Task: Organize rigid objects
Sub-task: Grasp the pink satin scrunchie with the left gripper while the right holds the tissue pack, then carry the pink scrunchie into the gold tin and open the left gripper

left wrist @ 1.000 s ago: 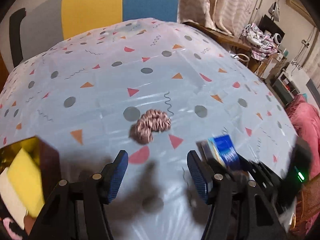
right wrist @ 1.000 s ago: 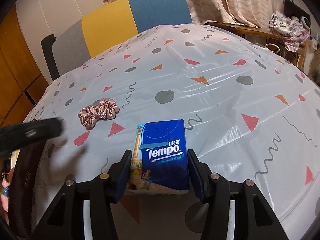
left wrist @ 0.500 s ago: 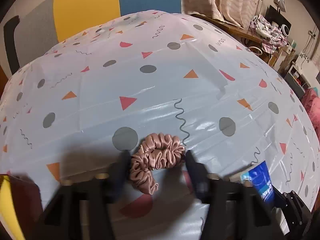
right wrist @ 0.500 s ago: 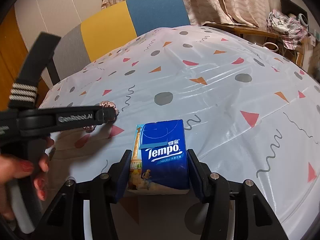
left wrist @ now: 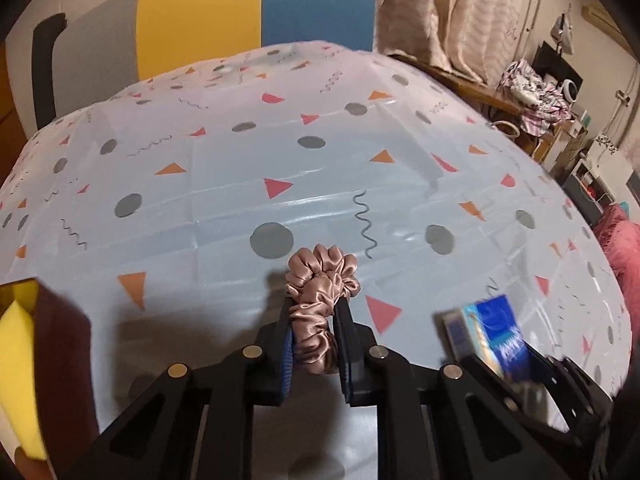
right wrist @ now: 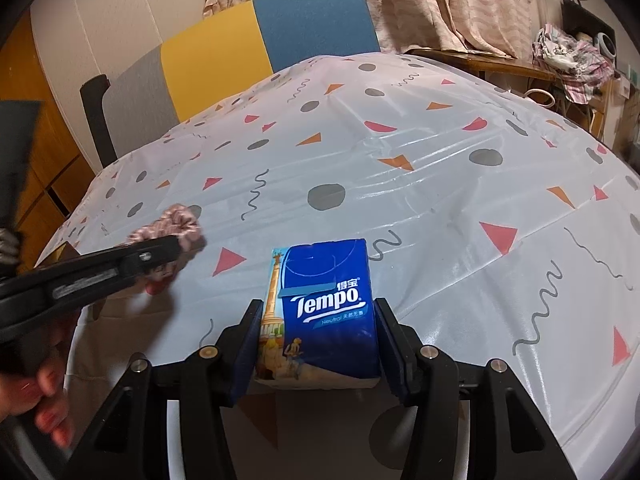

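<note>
My left gripper (left wrist: pixel 314 322) is shut on a pink satin scrunchie (left wrist: pixel 320 300), whose far loop sticks out past the fingertips over the patterned tablecloth (left wrist: pixel 320 168). My right gripper (right wrist: pixel 318 340) is shut on a blue Tempo tissue pack (right wrist: pixel 326 312) and holds it just above the cloth near the front edge. The pack also shows blurred in the left wrist view (left wrist: pixel 490 328), to the right of the left gripper. The left gripper (right wrist: pixel 160 252) with the scrunchie (right wrist: pixel 176 224) shows in the right wrist view, left of the pack.
A dark brown box (left wrist: pixel 60 344) with a yellow sponge (left wrist: pixel 16 364) in it stands at the near left. A chair with grey, yellow and blue back (left wrist: pixel 224 12) stands behind the table. Curtains and a cluttered side table (left wrist: pixel 528 84) are at the right.
My left gripper moved forward over the scrunchie and closed on it. My right gripper has kept hold of the tissue pack and barely moved.
</note>
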A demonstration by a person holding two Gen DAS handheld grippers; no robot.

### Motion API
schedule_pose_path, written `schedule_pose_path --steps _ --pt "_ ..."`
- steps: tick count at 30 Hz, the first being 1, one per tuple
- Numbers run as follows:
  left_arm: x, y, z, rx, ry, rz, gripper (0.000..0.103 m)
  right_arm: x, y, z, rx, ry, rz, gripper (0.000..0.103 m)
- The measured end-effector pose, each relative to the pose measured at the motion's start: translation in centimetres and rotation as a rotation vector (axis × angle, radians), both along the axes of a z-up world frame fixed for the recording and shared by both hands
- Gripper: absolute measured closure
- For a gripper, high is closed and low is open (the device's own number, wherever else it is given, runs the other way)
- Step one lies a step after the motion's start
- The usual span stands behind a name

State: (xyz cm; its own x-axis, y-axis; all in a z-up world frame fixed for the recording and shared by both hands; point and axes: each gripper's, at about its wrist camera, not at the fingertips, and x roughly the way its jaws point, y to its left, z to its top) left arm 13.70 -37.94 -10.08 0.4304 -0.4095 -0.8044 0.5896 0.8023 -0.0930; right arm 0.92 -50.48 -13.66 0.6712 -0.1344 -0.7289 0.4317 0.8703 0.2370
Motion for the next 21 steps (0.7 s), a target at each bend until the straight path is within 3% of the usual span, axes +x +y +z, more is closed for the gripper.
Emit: schedule_pose_path --steps 13,21 --pt "-3.5 9.5 4.1 -0.178 0.063 0.084 0.086 0.4 0.6 0.0 -0.051 0.033 -0.001 0.049" --pt "-2.0 18.9 6.7 -0.257 0.047 0.234 0.086 0.7 1.0 0.0 -0.084 0.056 -0.001 0.049"
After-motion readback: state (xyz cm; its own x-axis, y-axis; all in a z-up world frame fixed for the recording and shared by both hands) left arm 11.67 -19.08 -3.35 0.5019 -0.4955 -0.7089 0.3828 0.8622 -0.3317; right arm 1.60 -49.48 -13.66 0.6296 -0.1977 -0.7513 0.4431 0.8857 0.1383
